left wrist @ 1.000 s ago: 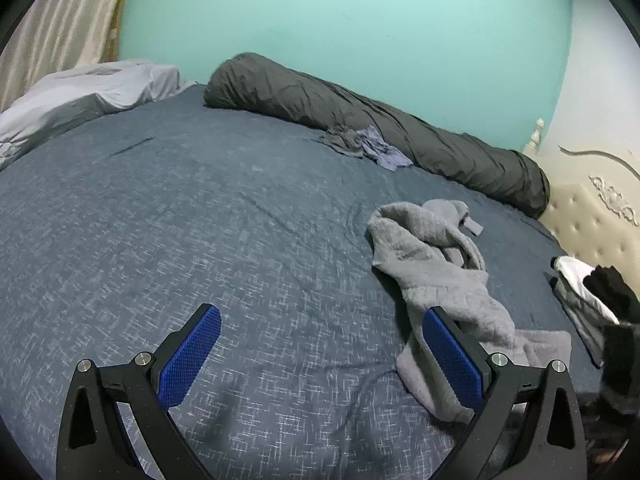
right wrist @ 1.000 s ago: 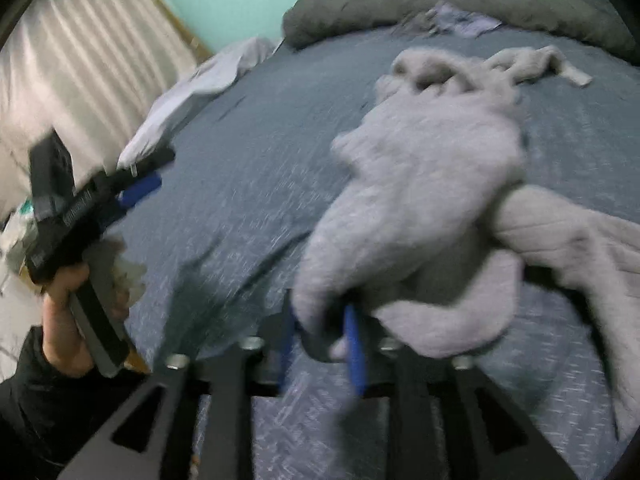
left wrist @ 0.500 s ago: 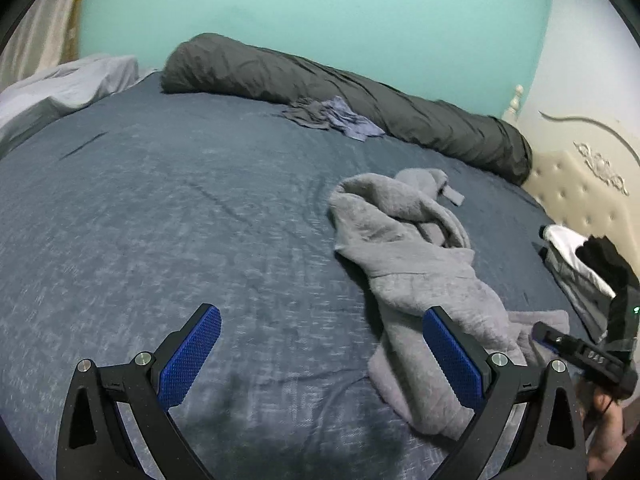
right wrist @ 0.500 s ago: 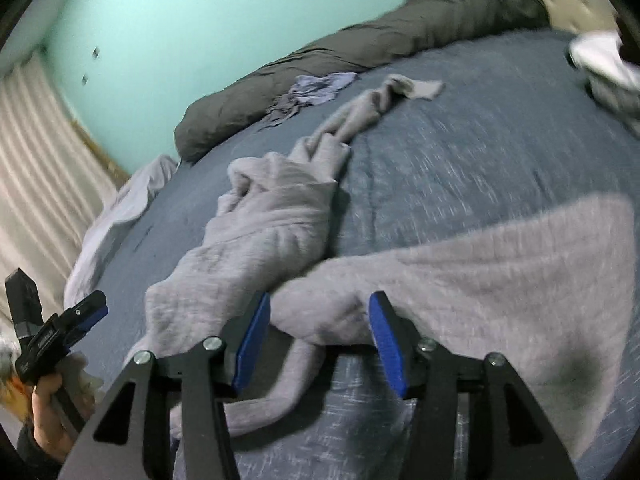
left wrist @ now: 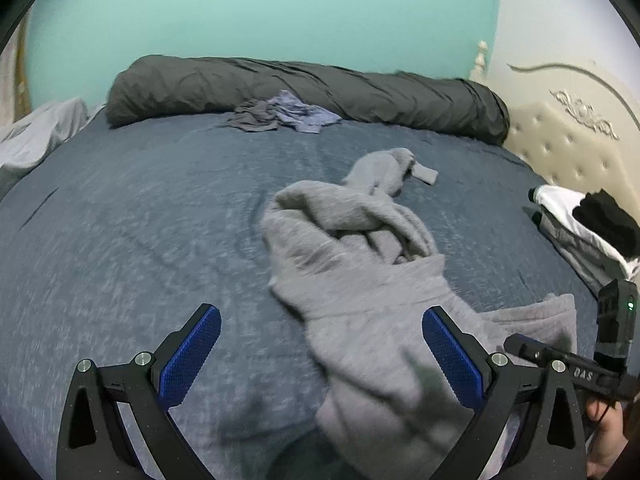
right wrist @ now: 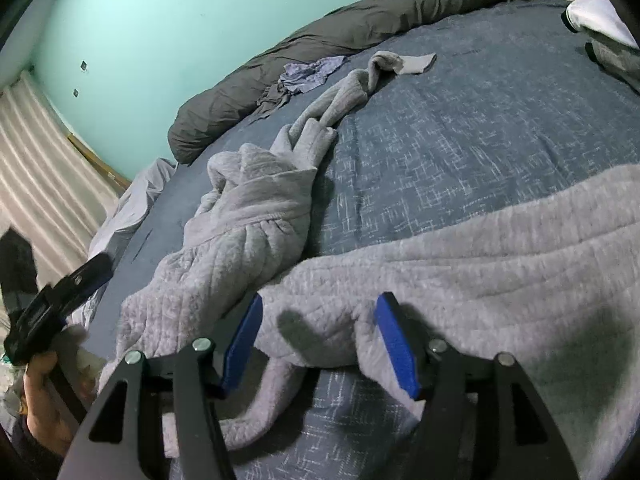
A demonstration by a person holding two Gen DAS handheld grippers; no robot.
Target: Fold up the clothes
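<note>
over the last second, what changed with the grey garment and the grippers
The right gripper let go of the grey garment: its jaws have just been opening, cloth lying loose between them, now spread on the bed. The left gripper stayed open; the dark bolster unmoved.

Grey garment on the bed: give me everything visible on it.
The grey garment is thick, soft, quilted-looking fabric, crumpled and unfolded on the blue bedspread. One long narrow part trails toward the dark bolster, ending in a flat cuff. A broad flat panel spreads near the right tool, whose jaws have just been opening; a fabric edge lies between them, unpinched. The left tool is open above it.
</note>
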